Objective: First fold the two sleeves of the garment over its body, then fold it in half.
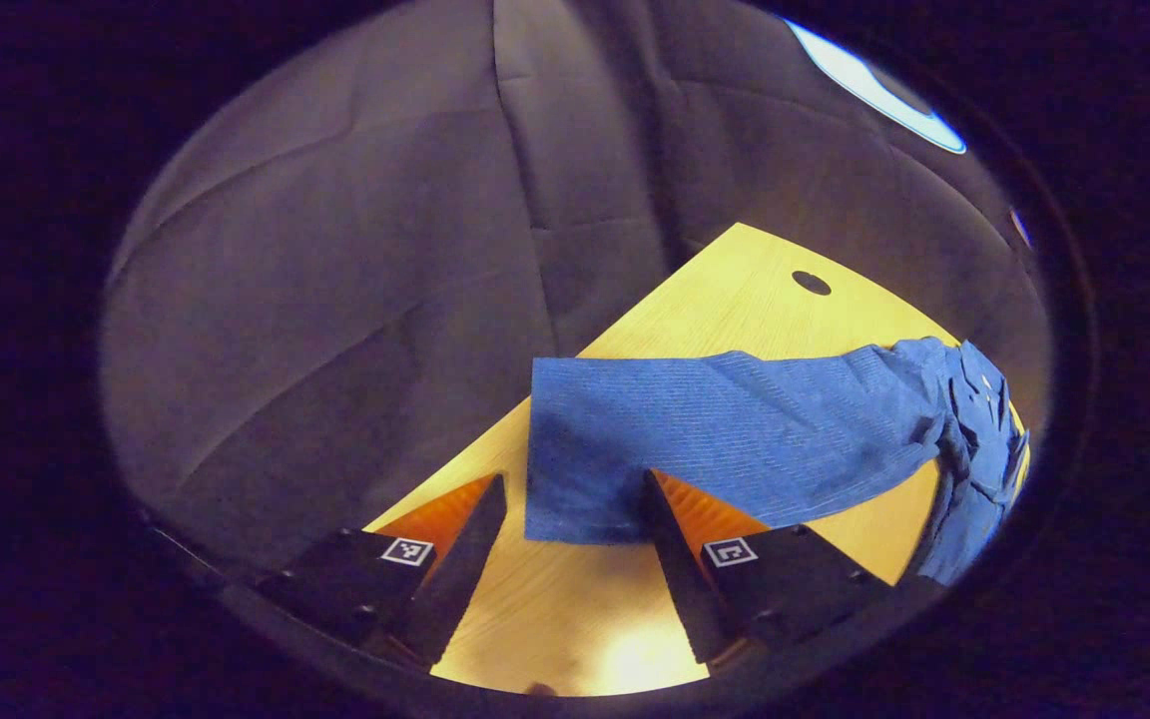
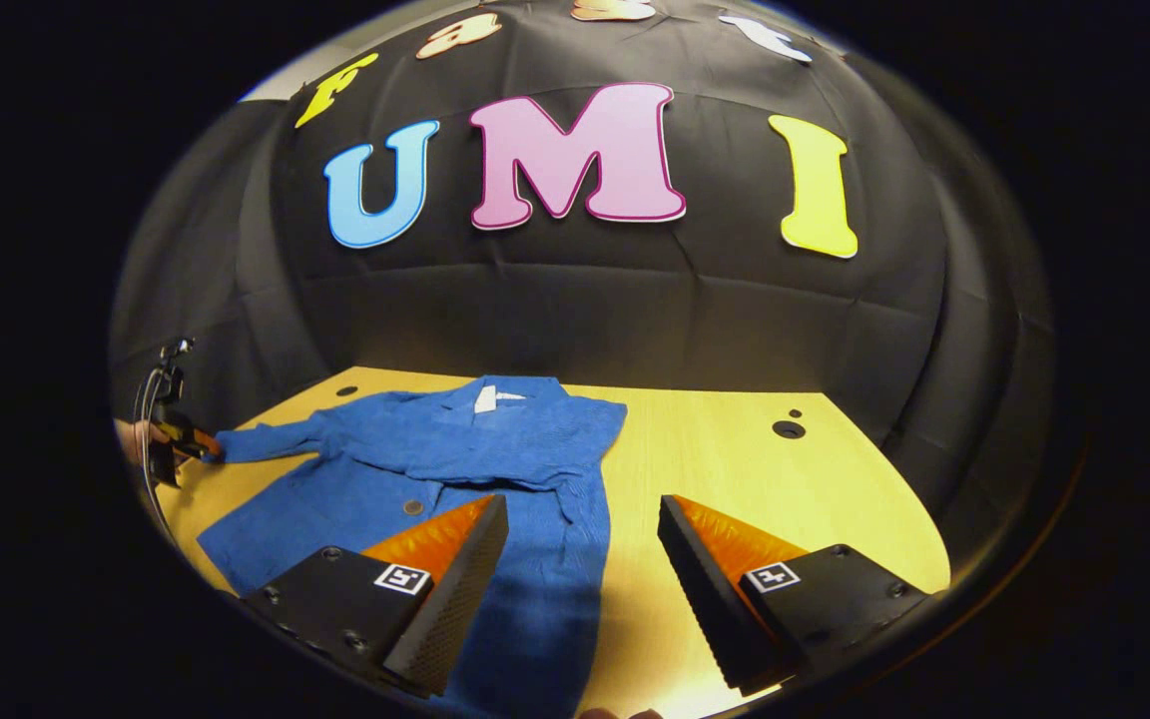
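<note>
A blue jacket [image 2: 455, 449] lies flat on the yellow table [image 2: 785, 489], collar toward the wall. One sleeve appears folded across its chest. The other sleeve [image 2: 271, 439] stretches out to the left, and the left gripper [image 2: 176, 439], held by a hand, is at its cuff. In the left gripper view that sleeve [image 1: 735, 439] lies along the table, its cuff end resting between the wide-apart fingers of my left gripper [image 1: 575, 479], which is open. My right gripper [image 2: 583, 499] hovers open over the jacket's lower right edge, holding nothing.
The table [image 1: 735, 270] has a round cable hole [image 2: 788, 429] near its far right, also seen as a hole [image 1: 812, 283] beyond the sleeve. Black cloth walls close in behind and beside the table. Bare tabletop lies to the right of the jacket.
</note>
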Action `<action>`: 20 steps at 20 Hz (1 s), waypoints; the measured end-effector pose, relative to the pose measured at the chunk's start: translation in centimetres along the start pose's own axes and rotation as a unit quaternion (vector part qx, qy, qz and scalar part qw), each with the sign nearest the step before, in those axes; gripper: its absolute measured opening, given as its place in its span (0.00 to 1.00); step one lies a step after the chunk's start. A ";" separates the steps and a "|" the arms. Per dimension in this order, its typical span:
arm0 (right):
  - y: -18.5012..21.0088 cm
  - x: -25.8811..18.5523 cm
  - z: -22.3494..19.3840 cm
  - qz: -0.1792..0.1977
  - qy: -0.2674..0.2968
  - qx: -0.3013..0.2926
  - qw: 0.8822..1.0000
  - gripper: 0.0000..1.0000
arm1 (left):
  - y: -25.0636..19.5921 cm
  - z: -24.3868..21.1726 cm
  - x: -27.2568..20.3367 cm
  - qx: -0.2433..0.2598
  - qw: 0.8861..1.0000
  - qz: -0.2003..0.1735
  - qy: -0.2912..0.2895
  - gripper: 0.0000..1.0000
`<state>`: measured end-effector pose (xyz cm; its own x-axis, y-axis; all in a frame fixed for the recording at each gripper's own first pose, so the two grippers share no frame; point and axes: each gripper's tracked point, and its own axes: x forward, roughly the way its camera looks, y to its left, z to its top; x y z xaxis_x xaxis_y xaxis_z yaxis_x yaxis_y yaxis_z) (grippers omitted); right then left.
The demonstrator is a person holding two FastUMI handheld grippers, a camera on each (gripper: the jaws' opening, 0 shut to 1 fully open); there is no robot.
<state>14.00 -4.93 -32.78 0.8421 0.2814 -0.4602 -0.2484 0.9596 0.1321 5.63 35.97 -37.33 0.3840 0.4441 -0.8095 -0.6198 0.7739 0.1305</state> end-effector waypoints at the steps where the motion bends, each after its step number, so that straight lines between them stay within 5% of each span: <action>1: 0.1 -0.1 -0.1 0.001 0.004 0.005 1.000 0.98 | -0.1 0.2 0.6 -0.002 1.000 -0.008 0.004 0.78; 3: 0.1 -0.4 -0.4 -0.001 0.009 0.019 1.000 0.98 | -0.5 0.0 0.7 0.000 1.000 -0.016 0.007 0.63; 5: 0.0 -0.6 -0.7 -0.006 0.013 0.026 1.000 0.98 | -1.4 0.2 0.4 -0.016 0.999 -0.030 0.001 0.26; 7: -0.2 -0.7 -0.7 -0.012 0.011 0.025 1.000 0.98 | -1.6 0.2 0.2 -0.030 0.999 -0.039 -0.005 0.22; 8: -0.3 -0.6 -0.7 -0.015 0.011 0.025 1.000 0.98 | -1.9 0.2 0.3 -0.025 0.999 -0.047 -0.006 0.06; 14: -0.3 -1.6 -0.7 -0.026 0.013 0.029 0.999 0.98 | -5.1 0.7 -0.3 -0.036 0.997 -0.055 -0.034 0.00; 20: -2.3 -3.1 -0.3 -0.051 0.010 0.030 0.998 0.98 | -15.8 5.9 -8.7 -0.019 0.977 -0.159 -0.138 0.00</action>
<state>11.84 -7.98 -31.95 0.8511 0.1831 -0.4920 -0.1329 0.9818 0.1355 16.18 22.55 -28.99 0.7283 0.2930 -0.6195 -0.4621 0.8775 -0.1282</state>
